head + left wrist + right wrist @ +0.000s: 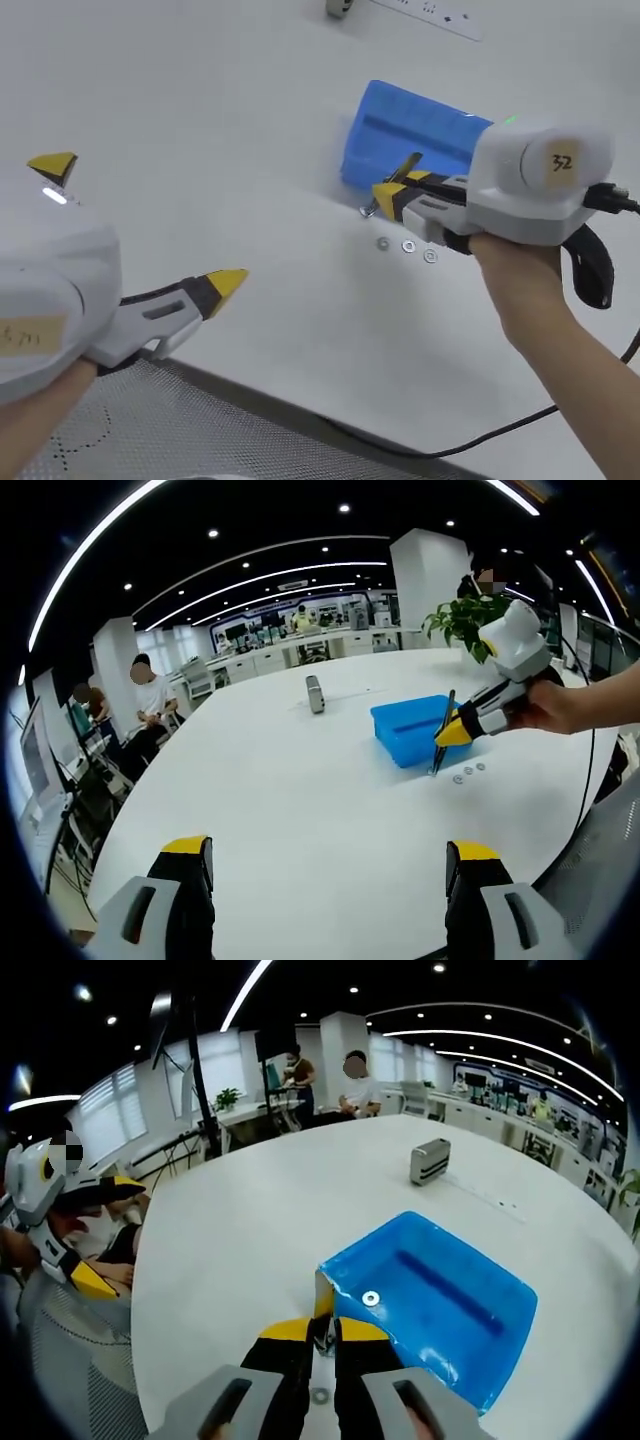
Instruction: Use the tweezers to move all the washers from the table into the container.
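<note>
Washers [408,246]: three lie in a short row on the desk [250,150], just off the container's near wall and apart from one another. One more washer [371,1298] already rests on the container's floor.
Container [410,135]: blue open tray, upright on the desk.
Tweezers [375,205]: long axis steep, tip pointing down at the desk beside the container's near corner. Whether the tip touches the desk cannot be told.
Right tongs [395,190]: closed together, clamped on the tweezers' upper part, hanging just in front of the container.
Left tongs [138,224]: jaws wide apart, holding nothing, well apart from the container.
Governing relation: the row lies on the side of the tweezer tip away from the container, with the nearest washer just beside the tip. In the right gripper view a washer sits under the tongs, behind the tip.
Nearer hand: the right.
Next move (judgement): draw the tip back from the container onto the nearest washer, then pinch its rim.
</note>
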`<state>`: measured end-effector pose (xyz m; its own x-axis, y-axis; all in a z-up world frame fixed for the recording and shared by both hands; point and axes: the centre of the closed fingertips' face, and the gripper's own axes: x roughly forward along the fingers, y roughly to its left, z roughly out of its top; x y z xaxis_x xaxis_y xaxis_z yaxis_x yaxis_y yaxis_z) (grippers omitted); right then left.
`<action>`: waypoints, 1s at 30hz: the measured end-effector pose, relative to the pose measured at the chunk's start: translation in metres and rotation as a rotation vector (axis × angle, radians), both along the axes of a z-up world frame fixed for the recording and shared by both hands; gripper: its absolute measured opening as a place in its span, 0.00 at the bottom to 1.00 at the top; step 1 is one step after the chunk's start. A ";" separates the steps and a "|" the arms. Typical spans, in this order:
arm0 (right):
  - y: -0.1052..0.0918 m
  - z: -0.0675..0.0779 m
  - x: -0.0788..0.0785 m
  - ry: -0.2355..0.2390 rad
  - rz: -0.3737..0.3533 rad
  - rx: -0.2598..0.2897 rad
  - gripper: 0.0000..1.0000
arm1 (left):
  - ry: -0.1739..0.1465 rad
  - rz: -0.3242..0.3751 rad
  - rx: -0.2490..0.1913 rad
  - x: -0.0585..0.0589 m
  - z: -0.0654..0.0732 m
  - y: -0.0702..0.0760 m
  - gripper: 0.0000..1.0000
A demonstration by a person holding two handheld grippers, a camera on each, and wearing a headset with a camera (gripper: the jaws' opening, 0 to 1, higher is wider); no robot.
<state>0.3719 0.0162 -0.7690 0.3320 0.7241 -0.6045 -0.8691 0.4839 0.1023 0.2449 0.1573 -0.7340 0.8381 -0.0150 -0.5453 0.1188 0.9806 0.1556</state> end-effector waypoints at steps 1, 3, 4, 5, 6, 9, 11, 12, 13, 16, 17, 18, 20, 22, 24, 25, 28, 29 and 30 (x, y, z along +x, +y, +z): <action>0.000 0.002 -0.001 0.000 0.000 0.001 0.03 | 0.001 -0.001 -0.001 0.000 0.000 0.000 0.99; 0.001 0.009 -0.003 0.000 0.008 0.014 0.03 | 0.005 -0.001 0.000 0.000 -0.001 0.000 0.99; 0.001 0.011 -0.004 0.004 0.011 0.018 0.03 | 0.006 -0.002 0.001 0.000 -0.001 0.000 0.99; 0.002 0.013 -0.006 0.008 0.016 0.019 0.04 | 0.004 -0.002 0.002 0.000 -0.001 0.000 0.99; 0.002 0.016 -0.007 0.006 0.017 0.018 0.04 | 0.002 -0.003 0.002 0.000 0.000 0.000 0.99; 0.001 0.025 -0.009 -0.008 0.024 0.023 0.04 | 0.003 -0.004 0.000 0.000 0.000 0.000 0.99; 0.001 0.035 -0.008 -0.020 0.022 0.042 0.04 | 0.002 -0.005 0.002 0.000 0.000 0.000 0.99; 0.001 0.042 -0.006 -0.032 0.020 0.051 0.04 | 0.003 -0.005 0.002 0.000 0.000 0.000 0.99; 0.001 0.046 -0.004 -0.043 0.017 0.056 0.04 | 0.006 -0.006 0.003 0.000 -0.001 0.000 0.99; 0.001 0.060 0.003 -0.070 0.010 0.072 0.04 | 0.007 -0.008 0.005 0.000 -0.001 0.000 0.99; 0.001 0.063 0.006 -0.078 0.007 0.079 0.04 | 0.004 -0.010 0.003 0.000 0.000 -0.001 0.99; 0.002 0.067 0.009 -0.089 0.006 0.082 0.04 | 0.004 -0.012 0.001 0.000 0.000 -0.001 0.99; 0.002 0.070 0.014 -0.099 0.007 0.083 0.04 | 0.004 -0.013 0.003 0.001 0.000 -0.001 0.99; 0.003 0.074 0.020 -0.113 0.003 0.091 0.04 | 0.007 -0.013 0.002 0.001 -0.002 -0.001 0.99; 0.004 0.075 0.024 -0.118 0.001 0.092 0.04 | 0.006 -0.015 0.003 0.001 -0.002 -0.001 0.99; 0.005 0.076 0.027 -0.127 0.000 0.092 0.04 | 0.008 -0.014 0.003 0.001 -0.002 0.000 0.99; 0.007 0.074 0.031 -0.131 -0.001 0.090 0.04 | 0.011 -0.013 0.006 0.001 -0.004 0.000 0.99; 0.007 0.071 0.037 -0.133 0.000 0.086 0.04 | 0.011 -0.013 0.006 0.001 -0.004 0.000 0.99; 0.007 0.070 0.038 -0.134 0.001 0.081 0.04 | 0.013 -0.013 0.006 0.001 -0.004 0.000 0.99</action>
<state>0.4102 0.0230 -0.6994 0.4053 0.7689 -0.4945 -0.8780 0.4782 0.0238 0.2459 0.1576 -0.7380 0.8309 -0.0227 -0.5559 0.1336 0.9781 0.1598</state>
